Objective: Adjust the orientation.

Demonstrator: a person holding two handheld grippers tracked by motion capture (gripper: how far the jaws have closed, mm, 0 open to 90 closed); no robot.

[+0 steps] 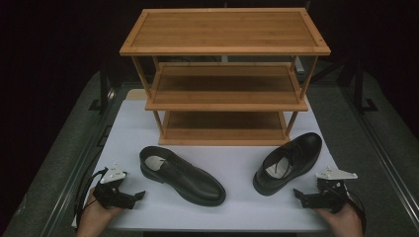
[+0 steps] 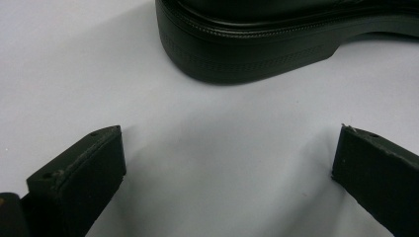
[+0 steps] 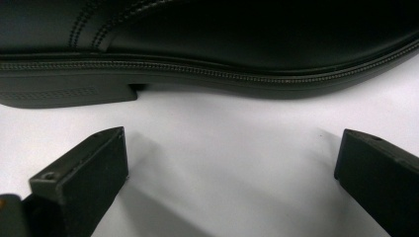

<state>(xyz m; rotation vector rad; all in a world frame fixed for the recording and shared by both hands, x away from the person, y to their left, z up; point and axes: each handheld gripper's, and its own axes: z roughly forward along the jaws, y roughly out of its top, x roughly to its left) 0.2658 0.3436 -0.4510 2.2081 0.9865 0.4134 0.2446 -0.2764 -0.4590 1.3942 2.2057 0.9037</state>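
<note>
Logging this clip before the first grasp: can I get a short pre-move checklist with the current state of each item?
1. Left tongs open, nothing held: ok.
2. Right tongs open, nothing held: ok.
3. Left shoe upright on the white table, apart from the left tongs: ok.
4. Right shoe upright, sole flat, apart from the right tongs: ok.
5. Wooden rack shelves bare: ok.
6. Which shelf each shoe is meant for: cannot tell.
</note>
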